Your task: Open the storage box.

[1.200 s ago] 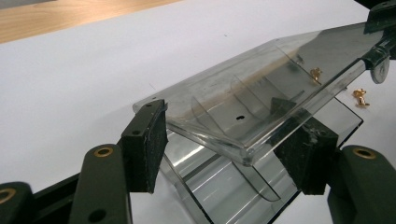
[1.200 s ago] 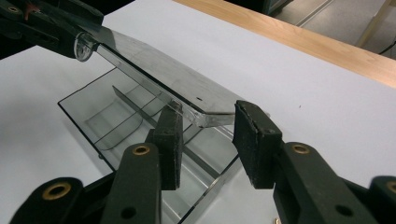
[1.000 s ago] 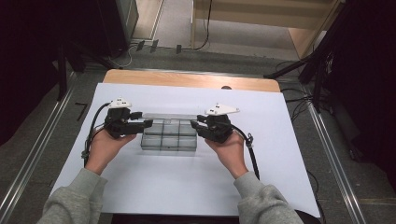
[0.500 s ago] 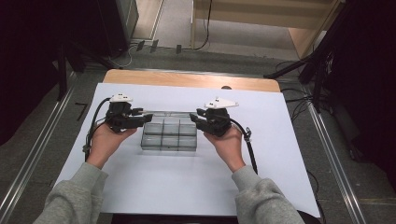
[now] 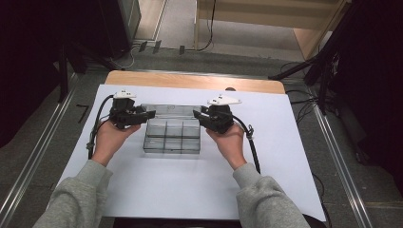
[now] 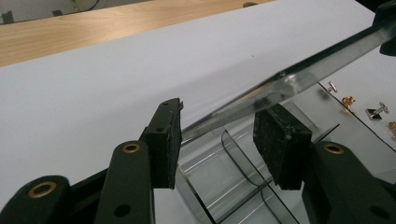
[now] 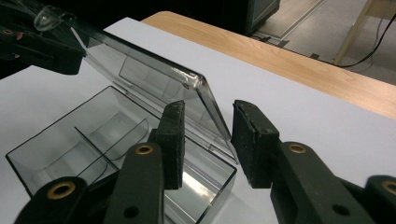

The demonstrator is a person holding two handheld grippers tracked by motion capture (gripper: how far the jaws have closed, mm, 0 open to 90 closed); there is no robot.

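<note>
A clear plastic compartment box (image 5: 172, 137) lies on the white sheet (image 5: 142, 190), its hinged lid (image 5: 173, 110) tilted up at the back. My left gripper (image 5: 151, 114) is at the lid's left end. In the left gripper view the lid's edge (image 6: 303, 74) runs between the jaws of that gripper (image 6: 219, 130); they have just been closing and still stand apart, and the edge reaches one pad (image 6: 168, 140). My right gripper (image 5: 196, 114) is at the lid's right end. Its jaws (image 7: 208, 135) straddle the lid's corner (image 7: 201, 88) with a gap on both sides.
The box's compartments (image 7: 93, 126) near both grippers look bare. Small gold and silver trinkets (image 6: 369, 109) lie farther along, seen past the lid. The sheet covers a wooden table (image 5: 190, 80). Cables (image 5: 252, 142) trail from both grippers.
Both grippers have moved a little toward the back of the box. The lid has tilted up from the box. The left jaws have narrowed.
</note>
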